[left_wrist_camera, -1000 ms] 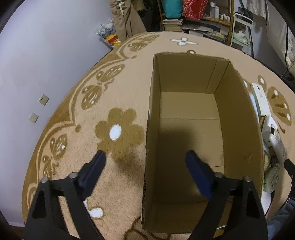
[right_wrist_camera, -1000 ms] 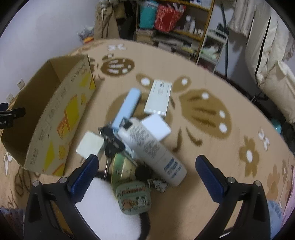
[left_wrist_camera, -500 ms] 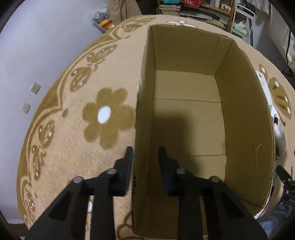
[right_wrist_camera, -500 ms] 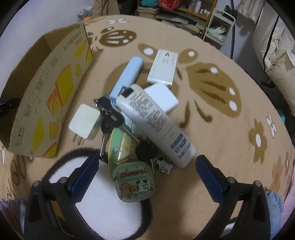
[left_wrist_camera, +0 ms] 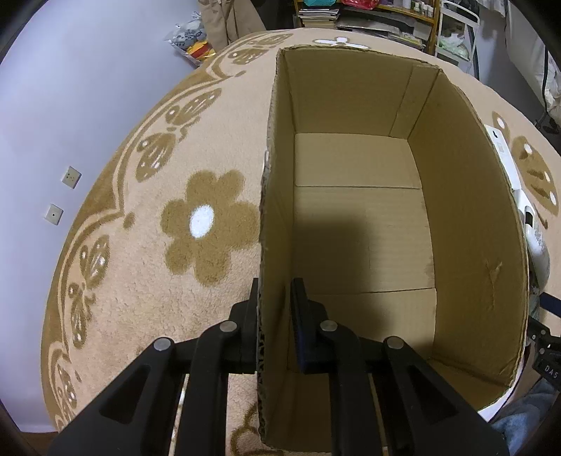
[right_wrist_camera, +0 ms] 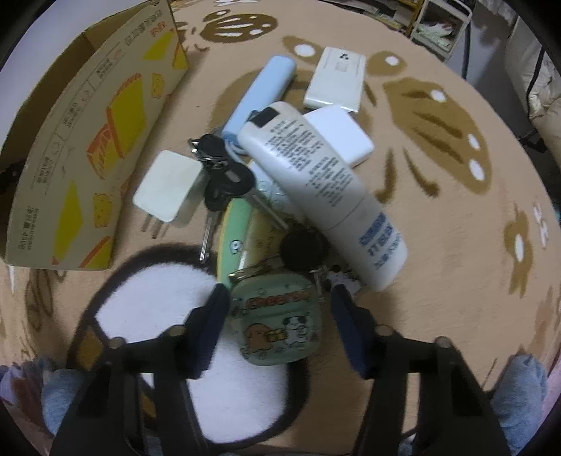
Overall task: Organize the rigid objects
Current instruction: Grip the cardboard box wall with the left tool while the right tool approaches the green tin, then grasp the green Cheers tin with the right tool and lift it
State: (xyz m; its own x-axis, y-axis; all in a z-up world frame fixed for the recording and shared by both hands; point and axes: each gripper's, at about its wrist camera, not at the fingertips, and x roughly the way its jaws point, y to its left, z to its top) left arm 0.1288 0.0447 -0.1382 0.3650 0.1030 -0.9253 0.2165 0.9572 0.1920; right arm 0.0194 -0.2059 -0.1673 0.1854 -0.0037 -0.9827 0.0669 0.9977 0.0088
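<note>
An open, empty cardboard box [left_wrist_camera: 368, 224] stands on the carpet; it also shows at the left of the right wrist view [right_wrist_camera: 87, 140]. My left gripper [left_wrist_camera: 275, 291] is shut on the box's left wall near its front corner. My right gripper [right_wrist_camera: 275, 298] is open, its fingers either side of a small green "Cheers" case [right_wrist_camera: 277, 324]. Beyond it lies a pile: a white lotion bottle [right_wrist_camera: 315, 182], black keys [right_wrist_camera: 224, 175], a white charger plug [right_wrist_camera: 166, 189], a light blue power bank [right_wrist_camera: 259, 94], two white flat boxes [right_wrist_camera: 335, 79] and a green tin [right_wrist_camera: 238, 231].
The beige carpet has brown flower patterns [left_wrist_camera: 207, 221]. A white fluffy slipper with dark trim [right_wrist_camera: 196, 350] lies under the right gripper. A pale wall [left_wrist_camera: 70, 87] with sockets is at the left. Shelves [left_wrist_camera: 368, 14] stand far back.
My left gripper has closed fully on the box wall. My right gripper has moved down and narrowed from wide open, now straddling the green case.
</note>
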